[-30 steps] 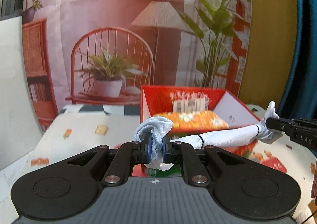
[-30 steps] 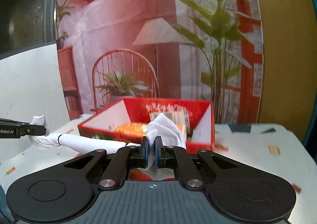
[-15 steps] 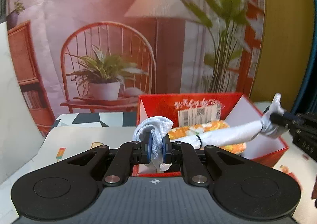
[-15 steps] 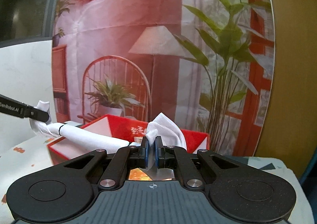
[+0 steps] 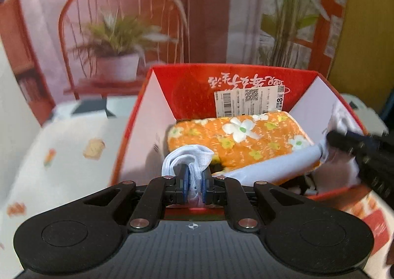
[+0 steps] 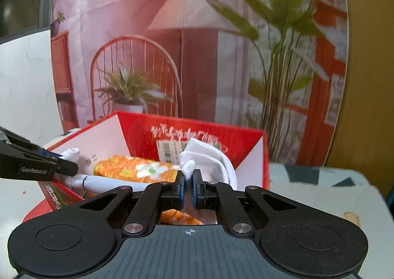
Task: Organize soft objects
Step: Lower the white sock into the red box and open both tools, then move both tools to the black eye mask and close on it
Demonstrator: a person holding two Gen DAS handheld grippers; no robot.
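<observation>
Table (image 5: pixel 61 155): covered by a printed white cloth, red box stood on it.
Red box (image 5: pixel 197 86): open-topped — an orange floral bundle (image 5: pixel 241 141) was lodged inside.
White sock (image 5: pixel 270 168): stretched over the box between both grippers.
Left gripper (image 5: pixel 194 180): clamped on one sock end.
Right gripper (image 6: pixel 188 186): clamped on the other end.

A printed backdrop (image 6: pixel 197 32) fills the rear wall — a red wire chair (image 6: pixel 134 77), potted plant (image 6: pixel 128 91), pleated floor lamp (image 6: pixel 187 12) and tall leafy plant (image 6: pixel 278 40). Beside it, a mustard-yellow panel (image 6: pixel 364 81); below, a white patterned tablecloth (image 5: pixel 61 155).
</observation>
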